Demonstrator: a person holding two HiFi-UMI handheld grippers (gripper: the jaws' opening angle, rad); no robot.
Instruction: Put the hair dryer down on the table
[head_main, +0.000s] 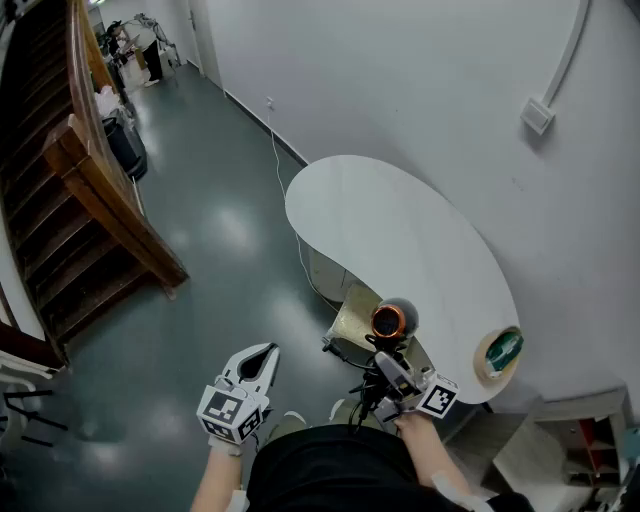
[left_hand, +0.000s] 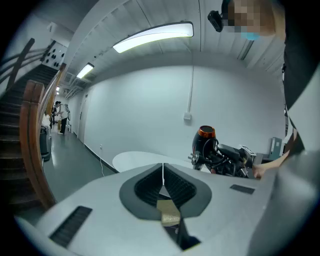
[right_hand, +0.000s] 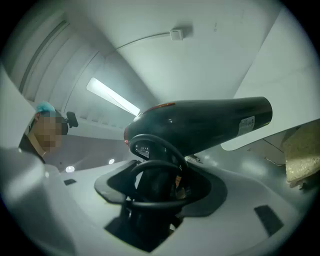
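Head view puts the hair dryer (head_main: 392, 320) in the air just off the near edge of the desk (head_main: 400, 225), towards its right end and not yet resting on the white top. The right gripper (head_main: 392, 362) carries it by the handle, which leaves the barrel free; that looks like a sensible hold for laying the body flat on the desk. The left gripper (head_main: 262, 358) hangs to the left, well apart from the desk, probably because this step needs only one hand.

Right gripper view gives what the head view cannot. The fingers are clamped on the thick black handle, standing wide because of its girth, and a loop of the cord (right_hand: 150, 200) is draped across them. From the head view, the gripper's own body hides that contact.

Left gripper view shows its own fingers meeting tip to tip with nothing between them. It also catches the dryer from the side, orange ring uppermost, with the pale desk beyond it.

Only the head view takes in the whole desk. The top is bare except for a roll (head_main: 500, 352) at the right end beside the wall, so there appears to be plenty of room for the dryer.
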